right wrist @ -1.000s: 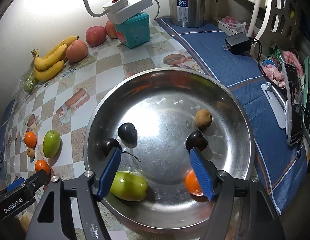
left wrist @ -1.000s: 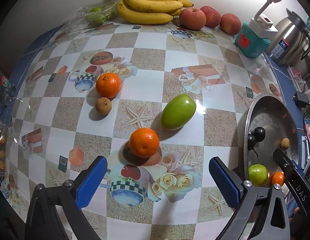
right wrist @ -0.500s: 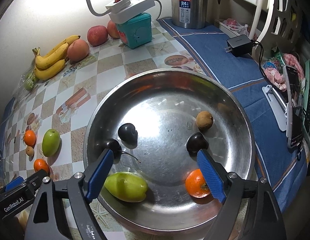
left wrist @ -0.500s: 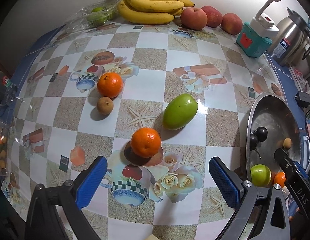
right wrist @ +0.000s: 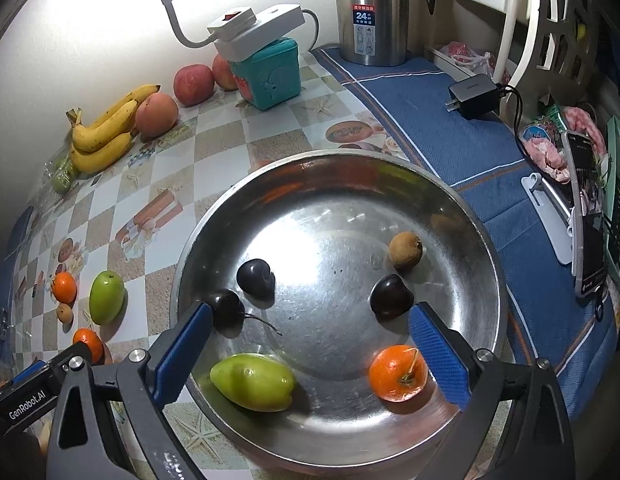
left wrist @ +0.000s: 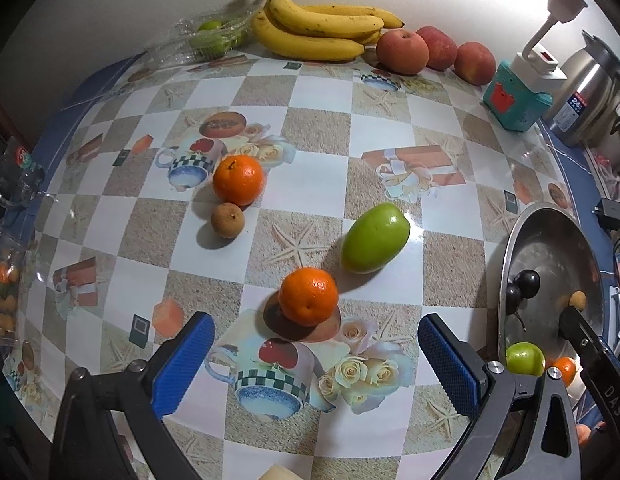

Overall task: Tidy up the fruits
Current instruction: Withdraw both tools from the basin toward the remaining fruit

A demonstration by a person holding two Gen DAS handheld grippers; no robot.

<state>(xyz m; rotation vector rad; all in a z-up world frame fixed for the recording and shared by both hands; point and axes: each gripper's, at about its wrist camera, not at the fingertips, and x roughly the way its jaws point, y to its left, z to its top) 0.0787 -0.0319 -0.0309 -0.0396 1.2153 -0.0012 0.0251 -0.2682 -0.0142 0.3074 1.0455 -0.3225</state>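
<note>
Above the bowl rim point(right wrist: 461, 196), right hand-held gripper point(right wrist: 310, 344) spread, empty; left hand-held gripper point(left wrist: 315, 354) likewise

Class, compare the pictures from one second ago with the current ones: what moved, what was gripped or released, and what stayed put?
The right gripper has opened wider and drawn back from the small orange in the steel bowl, which now lies free. The left gripper has eased slightly back from the table orange, staying open. Every fruit kept its place.

"GenRobot.AI" is printed on the left gripper point(right wrist: 38, 398) at lower left; "DAS" marks the right gripper point(left wrist: 611, 394); the steel kettle point(right wrist: 371, 12) label reads "24".
</note>
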